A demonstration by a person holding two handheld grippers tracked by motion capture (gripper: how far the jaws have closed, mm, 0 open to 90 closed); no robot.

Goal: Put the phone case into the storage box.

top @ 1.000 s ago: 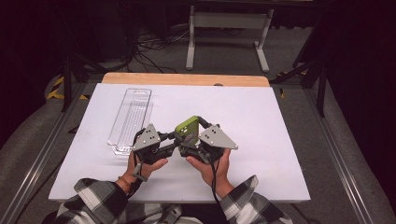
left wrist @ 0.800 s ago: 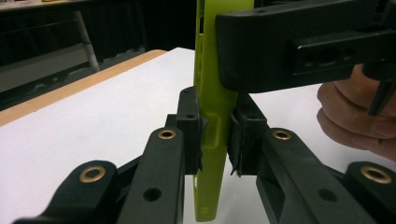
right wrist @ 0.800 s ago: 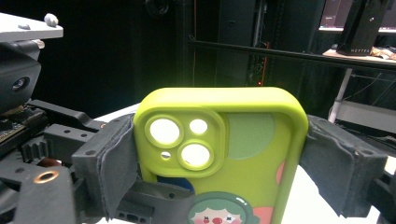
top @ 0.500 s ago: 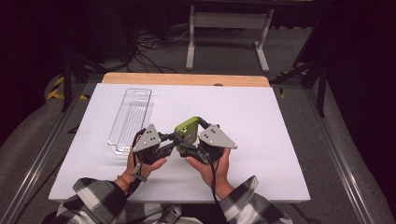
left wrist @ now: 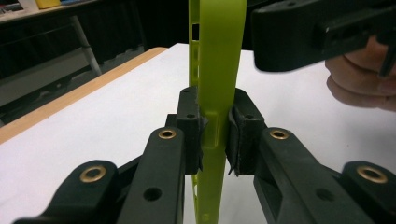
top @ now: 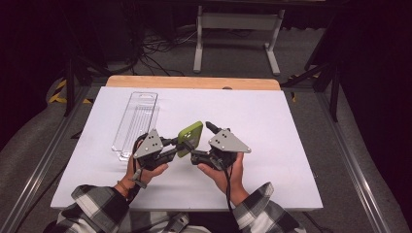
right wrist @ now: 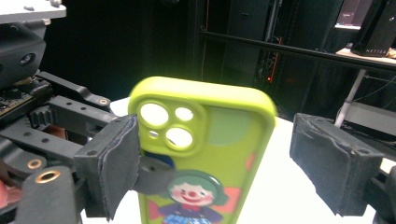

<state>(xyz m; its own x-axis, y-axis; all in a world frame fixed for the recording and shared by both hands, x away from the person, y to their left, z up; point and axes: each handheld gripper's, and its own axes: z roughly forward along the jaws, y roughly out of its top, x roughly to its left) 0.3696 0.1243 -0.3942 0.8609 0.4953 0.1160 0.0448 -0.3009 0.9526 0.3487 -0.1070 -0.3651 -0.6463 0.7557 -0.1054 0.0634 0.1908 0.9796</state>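
We hold a green phone case above the table's near edge.

Our left gripper [left wrist: 215, 140] clamps the phone case [top: 190, 138] edge-on; our right gripper [right wrist: 219, 158] stands open around it, left pad touching, right pad [right wrist: 334, 161] apart.

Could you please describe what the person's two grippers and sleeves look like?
Both are black mechanical grippers, the left gripper and the right gripper, each topped by a grey three-cornered plate with small holes. Brass-coloured rivets dot the linkages, black pads face the jaws, and a dark cable trails from each. The sleeves are black-and-white plaid.
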